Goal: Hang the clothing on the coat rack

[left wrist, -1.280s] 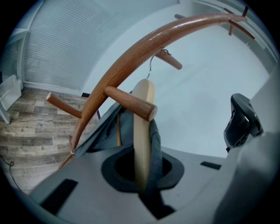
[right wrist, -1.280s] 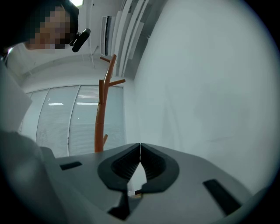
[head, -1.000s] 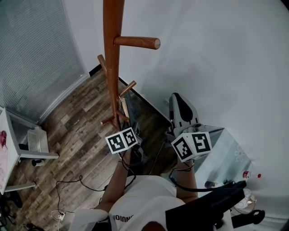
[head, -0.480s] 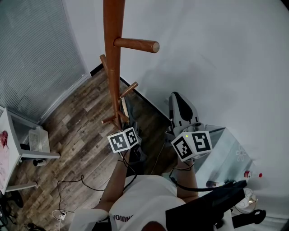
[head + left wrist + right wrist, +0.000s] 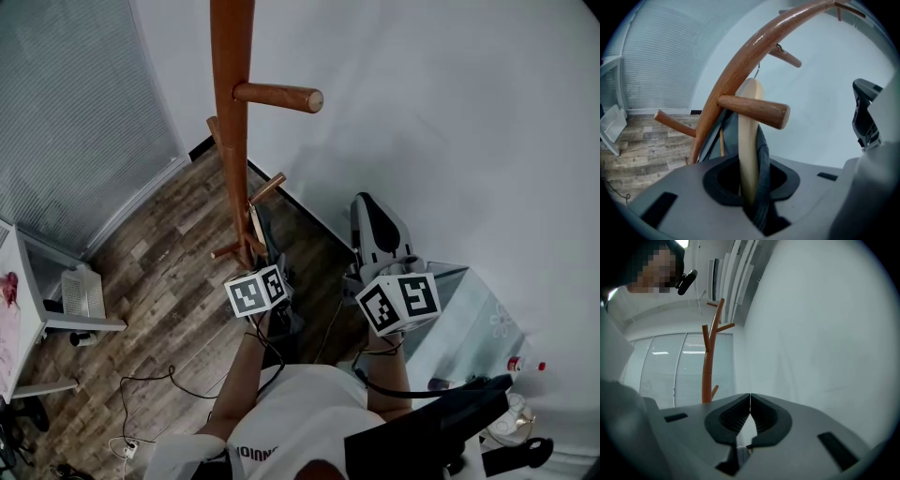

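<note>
The wooden coat rack [image 5: 232, 141] stands by the white wall, with a long peg [image 5: 279, 96] pointing right. My left gripper [image 5: 265, 246] is low against the pole. In the left gripper view its jaws [image 5: 752, 187] are opening, and a pale wooden hanger [image 5: 749, 140] and dark clothing [image 5: 762, 161] still fill the gap between them. The hanger rises behind a peg [image 5: 754, 110], close to the pole [image 5: 740, 65]. My right gripper [image 5: 372, 214] hovers to the right of the rack, pointing at the wall. It [image 5: 750, 401] is shut and holds nothing.
Wood-plank floor with loose cables [image 5: 150, 384] lies below. A white shelf unit [image 5: 66, 314] stands at the left under window blinds [image 5: 75, 112]. A glass-topped table [image 5: 469, 323] with a small bottle [image 5: 518, 363] is at the right. The person's torso fills the bottom.
The left gripper's marker cube has shifted slightly right and down beside the pole. The right gripper has stayed where it was.
</note>
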Action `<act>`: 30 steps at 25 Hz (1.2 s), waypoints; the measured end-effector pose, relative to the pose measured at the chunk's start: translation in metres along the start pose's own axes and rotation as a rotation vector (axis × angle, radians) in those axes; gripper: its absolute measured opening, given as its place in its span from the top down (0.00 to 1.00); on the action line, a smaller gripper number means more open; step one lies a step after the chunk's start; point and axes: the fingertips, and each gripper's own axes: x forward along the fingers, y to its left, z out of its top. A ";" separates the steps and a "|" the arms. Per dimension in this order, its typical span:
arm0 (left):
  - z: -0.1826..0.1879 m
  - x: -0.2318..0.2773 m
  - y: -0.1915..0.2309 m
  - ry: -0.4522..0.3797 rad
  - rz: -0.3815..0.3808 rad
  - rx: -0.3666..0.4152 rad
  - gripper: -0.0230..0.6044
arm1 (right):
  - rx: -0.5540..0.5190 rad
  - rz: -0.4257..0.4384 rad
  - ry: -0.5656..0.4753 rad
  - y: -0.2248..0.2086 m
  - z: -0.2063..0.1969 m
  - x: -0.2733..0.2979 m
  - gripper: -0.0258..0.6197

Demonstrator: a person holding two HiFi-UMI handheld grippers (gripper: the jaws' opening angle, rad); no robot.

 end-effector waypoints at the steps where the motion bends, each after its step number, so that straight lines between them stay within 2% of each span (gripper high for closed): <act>1: 0.000 0.000 0.001 -0.002 0.000 0.005 0.84 | 0.000 0.000 0.000 0.000 0.000 0.000 0.93; 6: 0.002 -0.001 0.000 -0.016 0.011 0.030 0.80 | 0.005 -0.005 -0.004 -0.002 0.001 -0.001 0.93; 10: 0.006 -0.001 0.003 -0.038 0.042 0.060 0.73 | 0.004 0.001 -0.010 0.000 0.003 0.001 0.93; 18: 0.017 -0.009 0.009 -0.081 0.084 0.105 0.72 | 0.012 0.013 -0.007 0.006 0.000 0.004 0.93; 30: 0.019 -0.025 0.006 -0.074 0.083 0.146 0.72 | 0.021 0.035 0.003 0.018 -0.005 0.003 0.93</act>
